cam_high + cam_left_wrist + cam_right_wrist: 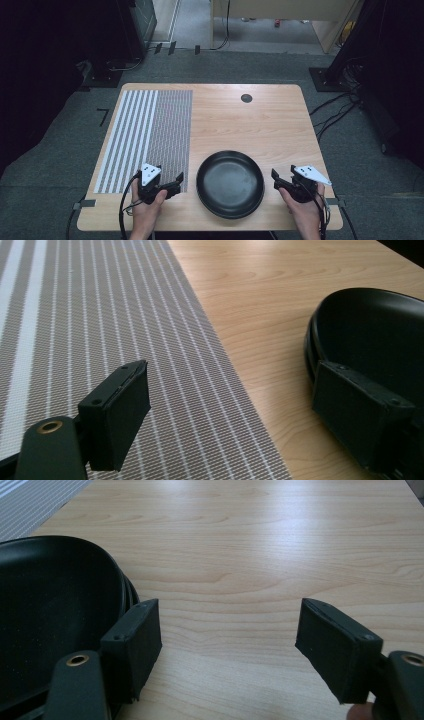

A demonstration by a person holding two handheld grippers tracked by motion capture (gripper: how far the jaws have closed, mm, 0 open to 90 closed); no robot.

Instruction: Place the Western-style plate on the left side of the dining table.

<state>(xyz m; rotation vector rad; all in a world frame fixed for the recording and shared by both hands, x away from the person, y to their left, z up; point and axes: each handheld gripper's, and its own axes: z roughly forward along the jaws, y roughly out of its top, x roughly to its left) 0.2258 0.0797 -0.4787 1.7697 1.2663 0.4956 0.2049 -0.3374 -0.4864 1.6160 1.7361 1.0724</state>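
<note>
- High view: a black pan [230, 184] sits on the near middle of the wooden table [260, 120], with a striped mat [150, 135] lying flat just to its left, running from the near edge toward the far side.
- The left gripper [176, 181] rests at the near right corner of the mat, its jaws spread wide and holding nothing; one jaw is over the mat, the other close by the pan's left rim.
- The right gripper [276, 179] sits on the bare wood just right of the pan, jaws likewise released and empty, pointing toward the pan's right rim.
- Left gripper view: the pan [370, 335] lies behind the right-hand jaw, and the mat [125, 330] spreads under the left-hand one; whether that jaw touches the rim I cannot tell.
- Right gripper view: the pan [55, 610] is at the left, its rim beside the left-hand jaw, with plain wood between the jaws.
- Step in hand, as I judge it: the start, both hands poised either side of the pan before any grasp (most likely to lift it, perhaps onto the mat).
- Next move calls for each gripper to straddle the thin rim and close on it evenly, so the pan rises level and does not tip.
- Writing: no brand, label or lettering can be read on the pan, mat, table or grippers.
</note>
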